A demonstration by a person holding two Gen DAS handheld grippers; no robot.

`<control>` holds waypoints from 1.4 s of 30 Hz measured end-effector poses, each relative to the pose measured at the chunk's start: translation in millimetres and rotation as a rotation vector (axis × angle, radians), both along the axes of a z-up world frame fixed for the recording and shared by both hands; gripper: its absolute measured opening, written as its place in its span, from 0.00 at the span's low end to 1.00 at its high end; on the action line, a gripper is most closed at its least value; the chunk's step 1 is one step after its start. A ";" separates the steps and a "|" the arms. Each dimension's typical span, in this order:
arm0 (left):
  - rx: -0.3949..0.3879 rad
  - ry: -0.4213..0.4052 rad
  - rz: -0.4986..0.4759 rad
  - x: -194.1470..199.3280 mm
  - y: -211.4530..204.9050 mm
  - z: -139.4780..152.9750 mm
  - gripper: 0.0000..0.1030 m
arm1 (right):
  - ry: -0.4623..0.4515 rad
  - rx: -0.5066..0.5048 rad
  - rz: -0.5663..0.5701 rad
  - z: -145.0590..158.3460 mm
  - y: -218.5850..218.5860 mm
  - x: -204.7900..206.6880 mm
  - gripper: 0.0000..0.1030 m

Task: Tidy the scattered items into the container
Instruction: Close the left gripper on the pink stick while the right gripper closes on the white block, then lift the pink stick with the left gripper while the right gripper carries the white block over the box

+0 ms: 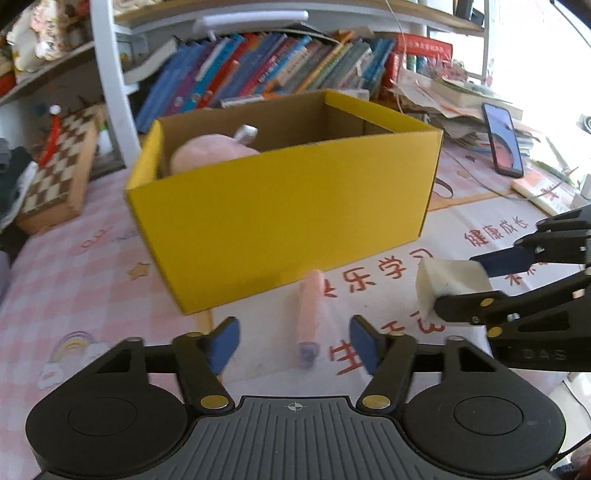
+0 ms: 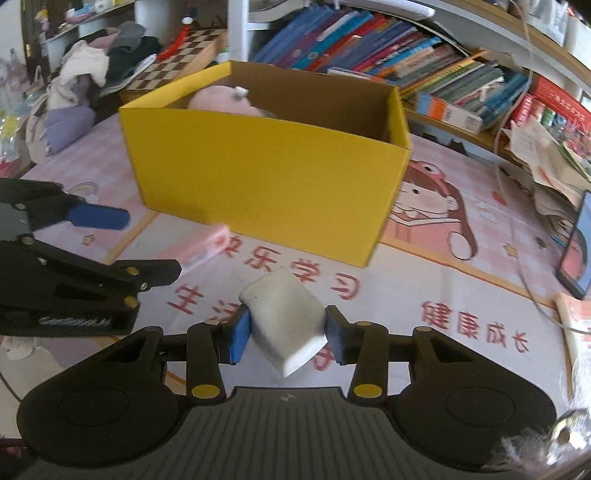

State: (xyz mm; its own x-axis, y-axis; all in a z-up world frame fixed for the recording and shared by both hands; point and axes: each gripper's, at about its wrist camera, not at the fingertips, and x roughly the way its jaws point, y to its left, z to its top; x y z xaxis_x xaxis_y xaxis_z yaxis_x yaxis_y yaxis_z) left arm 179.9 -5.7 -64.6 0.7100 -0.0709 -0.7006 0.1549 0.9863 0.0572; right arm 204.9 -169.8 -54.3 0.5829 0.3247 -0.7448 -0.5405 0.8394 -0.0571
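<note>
Two grippers share our work: the right gripper [image 2: 288, 330] is clamped on the white sponge block [image 2: 286, 317], while our left gripper [image 1: 294, 341], fingers apart, straddles the pink tube [image 1: 309, 314], whose long axis points toward the yellow box [image 1: 288, 206] mid-table.

A lived-in home study corner, likely a child's: a desk spread with a pink checked mat [image 2: 461, 273] printed with a cartoon girl, rainbows, stars and Chinese characters. Along the far side, white-framed shelves hold a leaning row of bright books [image 1: 266, 70]. To the far right, loose papers and workbooks [image 1: 450, 99] are heaped beside a propped phone [image 1: 503, 139]. At far left sit a folding chessboard [image 1: 59, 162] and a pile of clothes [image 2: 92, 70]. A soft toy [image 1: 40, 33] rests on an upper shelf.
</note>
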 end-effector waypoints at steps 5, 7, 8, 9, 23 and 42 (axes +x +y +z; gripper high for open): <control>0.002 0.022 -0.009 6.9 -3.0 -6.5 0.38 | -0.009 -0.003 -0.009 1.6 -8.7 0.6 0.39; 0.003 0.030 -0.012 9.7 -4.1 -9.0 0.30 | -0.012 -0.003 -0.011 2.3 -11.8 0.7 0.39; 0.004 0.035 -0.014 11.0 -4.7 -10.3 0.28 | -0.013 -0.003 -0.011 2.6 -12.6 0.9 0.39; 0.004 0.039 -0.016 12.4 -5.3 -11.6 0.24 | -0.013 -0.002 -0.010 2.8 -13.1 0.5 0.39; -0.038 -0.007 -0.045 -1.6 -1.2 10.9 0.13 | -0.014 0.037 -0.002 14.7 -10.3 -2.3 0.39; -0.010 -0.316 -0.097 -0.3 -4.2 104.7 0.13 | -0.210 0.163 0.042 108.5 -13.2 27.4 0.39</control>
State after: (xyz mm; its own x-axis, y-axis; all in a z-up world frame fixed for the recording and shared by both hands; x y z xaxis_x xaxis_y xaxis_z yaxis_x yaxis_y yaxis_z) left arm 179.6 -10.0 40.1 0.8817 -0.1543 -0.4458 0.2239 0.9687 0.1075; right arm 232.3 -183.0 54.2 0.7026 0.4574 -0.5450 -0.5654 0.8240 -0.0374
